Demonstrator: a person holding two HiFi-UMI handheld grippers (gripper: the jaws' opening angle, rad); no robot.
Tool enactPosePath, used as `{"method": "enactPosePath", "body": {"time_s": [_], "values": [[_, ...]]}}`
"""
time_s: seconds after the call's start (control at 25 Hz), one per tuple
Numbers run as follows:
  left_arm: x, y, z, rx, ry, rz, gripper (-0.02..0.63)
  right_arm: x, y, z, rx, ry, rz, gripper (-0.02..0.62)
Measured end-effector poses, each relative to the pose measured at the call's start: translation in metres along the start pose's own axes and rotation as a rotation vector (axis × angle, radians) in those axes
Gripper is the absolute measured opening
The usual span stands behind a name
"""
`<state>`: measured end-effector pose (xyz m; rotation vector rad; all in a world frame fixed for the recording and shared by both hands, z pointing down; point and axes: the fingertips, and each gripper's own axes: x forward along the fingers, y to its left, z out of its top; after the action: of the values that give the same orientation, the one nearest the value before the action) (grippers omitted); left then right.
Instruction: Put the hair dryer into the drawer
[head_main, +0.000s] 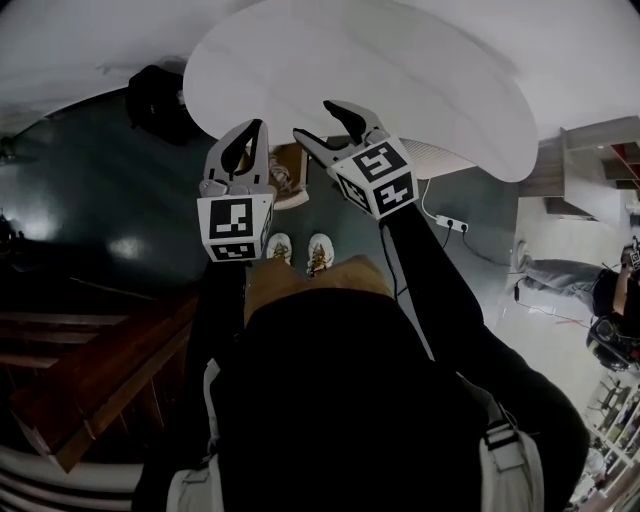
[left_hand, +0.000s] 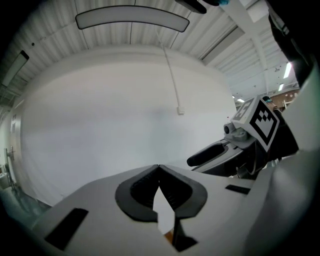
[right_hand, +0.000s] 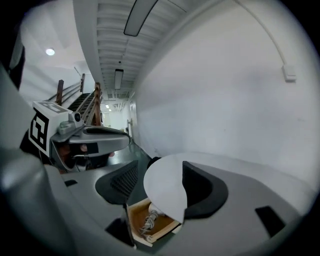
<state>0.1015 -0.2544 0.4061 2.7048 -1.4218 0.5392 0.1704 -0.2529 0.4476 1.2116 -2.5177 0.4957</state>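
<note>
A wooden drawer (head_main: 290, 172) stands open under the edge of the round white table (head_main: 380, 70). In the right gripper view the drawer (right_hand: 161, 227) holds a white hair dryer (right_hand: 150, 216) with its cord coiled beside it. Both grippers are held up in the air above the drawer, empty. My left gripper (head_main: 258, 128) (left_hand: 159, 168) has its tips touching and is shut on nothing. My right gripper (head_main: 313, 119) (right_hand: 159, 172) is open, its jaws wide apart, with the table edge showing between them. Each gripper shows at the side of the other's view.
A white power strip (head_main: 452, 224) with its cable lies on the dark floor right of the table. A black object (head_main: 155, 100) sits at the table's left. Wooden stairs (head_main: 90, 380) are at lower left. Another person (head_main: 600, 300) is at far right. My shoes (head_main: 300, 250) stand before the drawer.
</note>
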Motion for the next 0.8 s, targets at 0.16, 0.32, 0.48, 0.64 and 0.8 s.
{"method": "enactPosePath", "body": {"time_s": [0.16,0.32,0.48,0.64,0.8], "values": [[0.002,-0.005,0.021,0.011,-0.052,-0.014,0.015,-0.023,-0.010,0.024,-0.051,-0.065,-0.039,0.288],[0.004,-0.008,0.039,0.016,-0.088,-0.027,0.015,-0.043,-0.017,0.045,-0.065,-0.124,-0.068,0.288],[0.008,-0.007,0.053,0.023,-0.111,-0.029,0.015,-0.058,-0.030,0.062,-0.052,-0.223,-0.126,0.288],[0.010,-0.002,0.066,0.026,-0.139,-0.018,0.015,-0.071,-0.045,0.078,-0.060,-0.320,-0.228,0.288],[0.008,-0.002,0.071,0.028,-0.149,-0.014,0.015,-0.080,-0.051,0.084,-0.081,-0.377,-0.296,0.288]]}}
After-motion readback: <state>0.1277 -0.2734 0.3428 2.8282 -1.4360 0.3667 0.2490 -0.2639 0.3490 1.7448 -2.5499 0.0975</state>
